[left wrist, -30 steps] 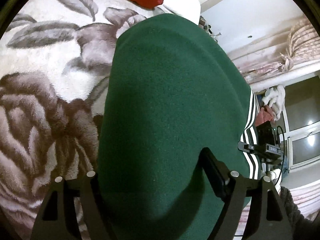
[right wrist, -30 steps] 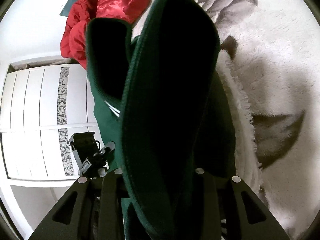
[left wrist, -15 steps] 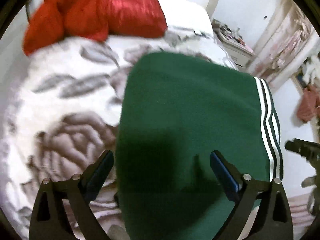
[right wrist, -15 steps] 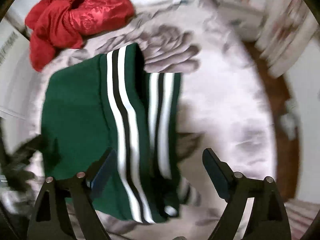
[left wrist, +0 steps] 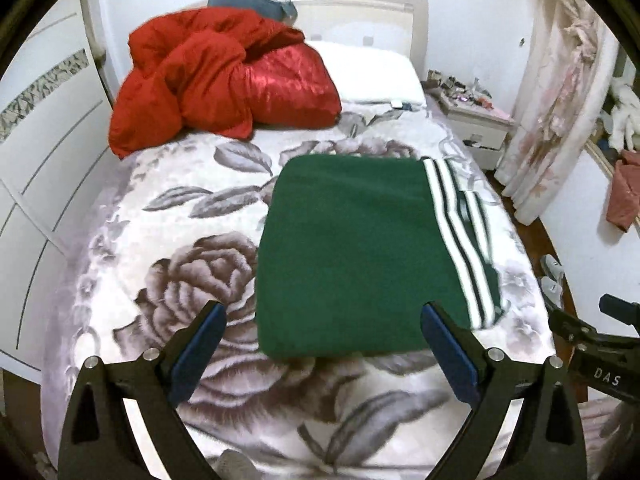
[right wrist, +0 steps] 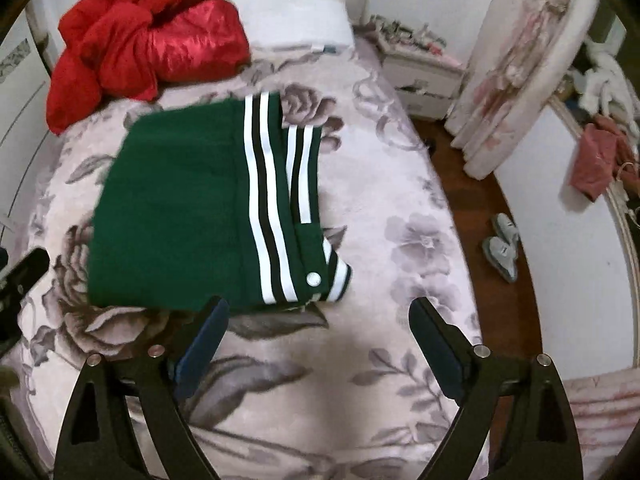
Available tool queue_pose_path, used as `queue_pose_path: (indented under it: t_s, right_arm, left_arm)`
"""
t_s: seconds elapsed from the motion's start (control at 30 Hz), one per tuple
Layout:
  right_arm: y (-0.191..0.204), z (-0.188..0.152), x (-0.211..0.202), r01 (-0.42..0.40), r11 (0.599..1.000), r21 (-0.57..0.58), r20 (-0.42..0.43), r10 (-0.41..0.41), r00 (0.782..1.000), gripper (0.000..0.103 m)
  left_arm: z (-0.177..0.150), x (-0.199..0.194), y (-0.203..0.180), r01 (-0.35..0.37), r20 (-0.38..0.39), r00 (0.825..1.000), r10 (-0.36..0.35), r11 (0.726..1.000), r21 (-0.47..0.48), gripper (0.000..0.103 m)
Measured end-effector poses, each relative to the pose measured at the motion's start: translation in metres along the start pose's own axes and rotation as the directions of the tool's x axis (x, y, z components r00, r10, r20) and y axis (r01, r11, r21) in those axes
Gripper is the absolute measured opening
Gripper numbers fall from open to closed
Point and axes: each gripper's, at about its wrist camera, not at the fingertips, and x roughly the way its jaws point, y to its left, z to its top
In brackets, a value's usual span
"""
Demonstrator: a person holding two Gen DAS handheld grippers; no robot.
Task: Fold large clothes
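- Green garment (left wrist: 352, 256) lying folded into a compact rectangle at centre frame of the left wrist view, flat on the floral blanket (left wrist: 168, 240); white-and-black striped band (right wrist: 268, 208) along its right edge.
- Left gripper (left wrist: 322, 344) wide open, nothing between the jaws, held clear above the garment's near edge at lower centre.
- Right gripper (right wrist: 318, 338) with jaws opening, almost fully spread, empty; near edge of the garment just above its left finger (right wrist: 204, 340) in the right wrist view.
- Step judged as release and inspection of the finished fold.
- Noted at lower right of the fold: striped cuff with snap button (right wrist: 313, 279) protruding past the rectangle, lower layer offset to the right.
- Recommended: tuck that corner under or square it against the upper layer, working from the edges only.
- Recommended: avoid dragging fingers across the top, since soft fleece is likely to shift.
- Red quilt (left wrist: 224, 72) at upper left well apart, no interference.
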Motion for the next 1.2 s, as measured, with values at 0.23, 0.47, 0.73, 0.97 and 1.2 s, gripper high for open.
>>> queue_pose_path:
  t_s: [0.23,0.47,0.73,0.97,1.2]
  right_arm:
    - [-0.016,-0.035,-0.125,0.005,1.0,0.02,0.1,-0.007,0.995,0.093]
    - [-0.038,-0.077,-0.249,-0.002,0.999,0.035,0.186,-0.004,0.983,0.093]
    - [-0.052,-0.13,-0.372,0.005,1.0,0.007,0.273,-0.006,0.962,0.093]
    - [-0.067,-0.173,-0.442,-0.01,1.0,0.001,0.335,0.009,0.942,0.094]
    - [-0.078,-0.204,-0.489,-0.025,1.0,-0.013,0.388,0.028,0.921,0.096]
  left_arm:
    - [-0.019,-0.11,-0.009,-0.024,0.073,0.997,0.025,1.0,-0.017,0.099]
    - [-0.044,-0.212,-0.025,-0.04,0.134,0.99,0.042,0.999,-0.022,0.099]
    - [-0.074,-0.311,-0.04,-0.025,0.186,0.982,0.036,0.998,-0.061,0.099]
    - [-0.097,-0.366,-0.046,-0.038,0.228,0.972,0.054,0.997,-0.074,0.099]
    - [-0.111,-0.397,-0.052,-0.051,0.287,0.956,0.066,0.997,-0.061,0.099]
